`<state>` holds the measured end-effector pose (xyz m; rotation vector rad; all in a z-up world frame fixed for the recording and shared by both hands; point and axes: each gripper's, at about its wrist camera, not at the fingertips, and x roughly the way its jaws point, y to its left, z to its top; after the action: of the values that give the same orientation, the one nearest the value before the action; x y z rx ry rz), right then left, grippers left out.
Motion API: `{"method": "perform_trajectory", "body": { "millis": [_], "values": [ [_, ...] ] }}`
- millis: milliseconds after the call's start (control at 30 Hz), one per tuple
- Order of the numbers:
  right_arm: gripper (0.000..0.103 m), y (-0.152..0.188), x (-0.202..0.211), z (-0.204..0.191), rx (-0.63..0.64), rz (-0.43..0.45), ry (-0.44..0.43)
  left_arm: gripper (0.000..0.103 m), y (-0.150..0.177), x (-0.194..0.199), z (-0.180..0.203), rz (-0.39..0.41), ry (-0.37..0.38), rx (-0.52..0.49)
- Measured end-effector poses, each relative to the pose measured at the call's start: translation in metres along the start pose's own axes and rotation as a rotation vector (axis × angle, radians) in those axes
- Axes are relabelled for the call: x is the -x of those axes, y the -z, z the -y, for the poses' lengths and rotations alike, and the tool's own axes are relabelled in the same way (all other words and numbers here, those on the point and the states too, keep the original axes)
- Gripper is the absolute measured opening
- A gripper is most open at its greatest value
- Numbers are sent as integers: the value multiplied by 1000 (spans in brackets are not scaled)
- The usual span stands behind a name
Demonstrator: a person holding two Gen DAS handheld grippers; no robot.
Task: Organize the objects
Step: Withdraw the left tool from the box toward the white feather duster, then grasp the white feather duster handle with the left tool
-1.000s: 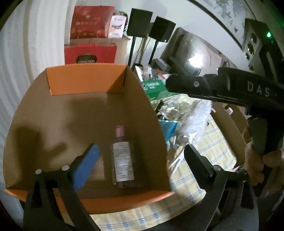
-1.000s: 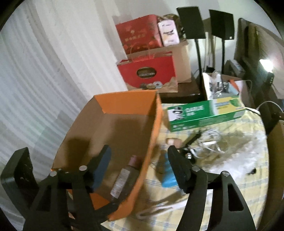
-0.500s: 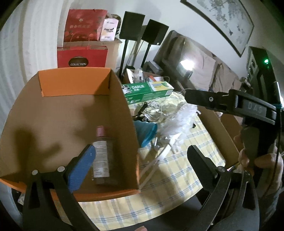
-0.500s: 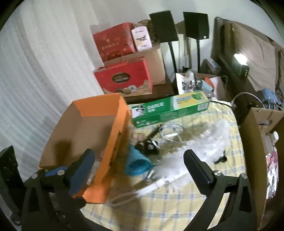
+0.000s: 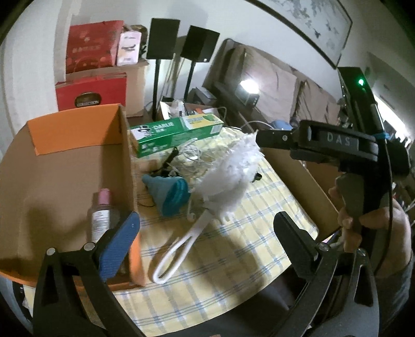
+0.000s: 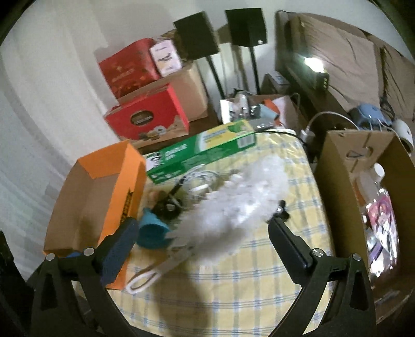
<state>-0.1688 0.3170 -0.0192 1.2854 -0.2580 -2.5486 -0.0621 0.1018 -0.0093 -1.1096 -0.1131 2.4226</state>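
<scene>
Left wrist: both grippers [image 5: 205, 238] [image 6: 202, 237] gaping, empty; fluffy white duster [image 5: 228, 176] on checked cloth [image 5: 233, 259]; cardboard box [image 5: 64, 166] w/ bottle [image 5: 101, 215].

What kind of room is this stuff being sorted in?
Most likely a lived-in living room at home. A brown sofa stands under a long framed painting, two black speakers on stands flank stacked red gift boxes, and the clutter lies on a yellow checked tablecloth.
</scene>
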Motion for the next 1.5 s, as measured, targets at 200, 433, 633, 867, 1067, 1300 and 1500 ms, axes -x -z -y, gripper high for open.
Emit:
{"method": "perform_trajectory", "body": {
  "millis": [200, 433, 633, 867, 1067, 1300, 1500],
  "values": [
    [102, 0, -6, 26, -55, -10, 5, 103, 0, -21, 15, -27, -4, -44],
    [102, 10, -27, 46, -130, -56, -52, 103, 7, -44, 26, -62, 0, -89],
    [97, 19, -45, 53, -171, -102, -127, 96, 13, -61, 28, -100, 1, -111],
    [85, 23, -67, 56, -216, -151, -194, 83, 14, -76, 33, -131, -10, -132],
    [81, 21, -78, 54, -232, -167, -238, 75, 14, -94, 33, -162, -32, -142],
    [80, 17, -91, 61, -279, -176, -244, 75, 15, -115, 27, -196, -54, -123],
    [80, 15, -103, 65, -314, -183, -252, 73, 17, -130, 18, -220, -67, -104]
  ]
}}
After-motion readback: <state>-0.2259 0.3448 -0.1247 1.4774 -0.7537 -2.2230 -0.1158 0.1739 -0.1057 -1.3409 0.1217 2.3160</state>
